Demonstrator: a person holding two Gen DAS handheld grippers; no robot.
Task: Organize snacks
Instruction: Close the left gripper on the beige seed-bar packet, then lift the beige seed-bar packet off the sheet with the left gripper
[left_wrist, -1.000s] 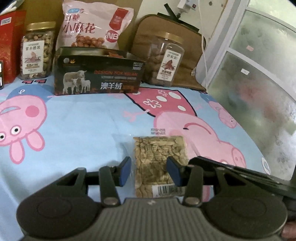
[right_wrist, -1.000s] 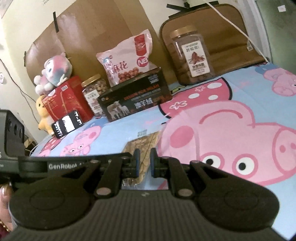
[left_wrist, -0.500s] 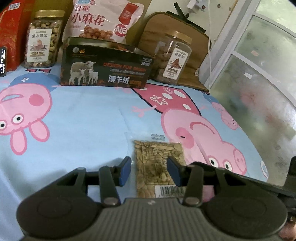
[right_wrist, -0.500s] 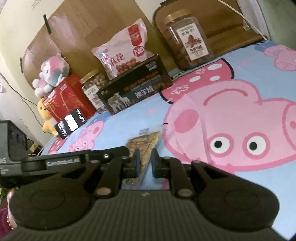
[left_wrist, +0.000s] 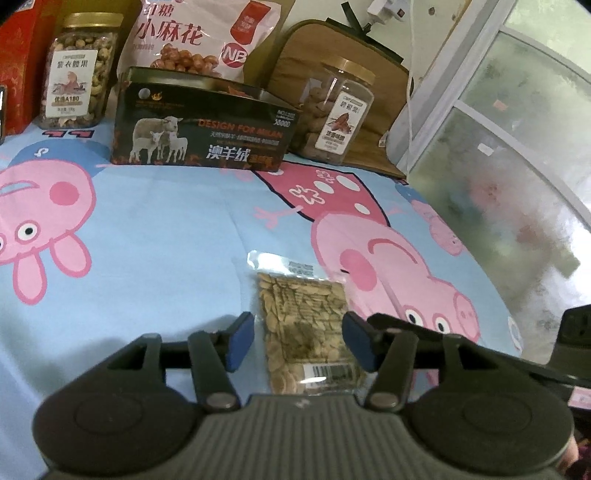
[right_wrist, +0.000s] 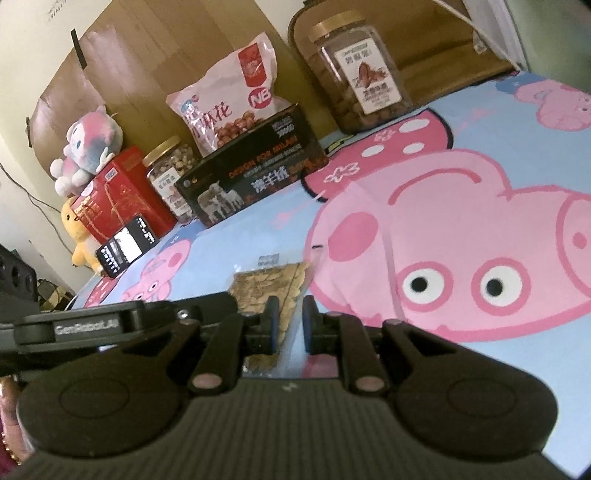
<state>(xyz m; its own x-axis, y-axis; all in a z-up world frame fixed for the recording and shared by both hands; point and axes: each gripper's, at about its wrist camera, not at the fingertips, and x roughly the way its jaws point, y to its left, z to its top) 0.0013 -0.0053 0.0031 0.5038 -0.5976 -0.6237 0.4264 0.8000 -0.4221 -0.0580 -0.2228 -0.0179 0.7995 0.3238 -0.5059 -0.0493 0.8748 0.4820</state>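
- On the cartoon-pig cloth (left_wrist: 155, 229) covering the surface, a clear seed packet (left_wrist: 306, 325) lies flat, its barcode end nearest the left wrist camera and its sealed clear end pointing toward the back row.
- The left hand-held gripper (left_wrist: 297, 341) has its jaws spread wide, one blue pad on each side of the packet, apart from it and gripping nothing.
- The right hand-held gripper (right_wrist: 288, 325) has its jaws drawn close with a narrow slit between them; the packet's (right_wrist: 271, 286) near corner shows through that slit, and I cannot tell whether the pads touch it.
- Along the back, from the left wrist view: a cashew jar (left_wrist: 79, 72), a pink snack bag (left_wrist: 199, 37), a dark sheep-print box (left_wrist: 207, 136) in front of the bag, and a second gold-lidded jar (left_wrist: 338, 114) to the right of the box.
- Only the left wrist view shows the frosted glass door (left_wrist: 517, 166) at the right, the white cable (left_wrist: 410, 66) hanging from a wall plug, and the right gripper's dark body at the lower right edge.
- Only the right wrist view shows a pink-and-grey plush cat (right_wrist: 90, 144) on top of a red box (right_wrist: 122, 195), a yellow plush (right_wrist: 79, 232) beside that box, and a small black device with a lit screen (right_wrist: 127, 245) leaning in front of it.
- The right wrist view also takes in the brown cardboard (right_wrist: 140, 70) taped to the wall behind the row, and the left gripper's labelled side at the lower left.
- The red box appears in the left wrist view only as a sliver at the upper left edge.
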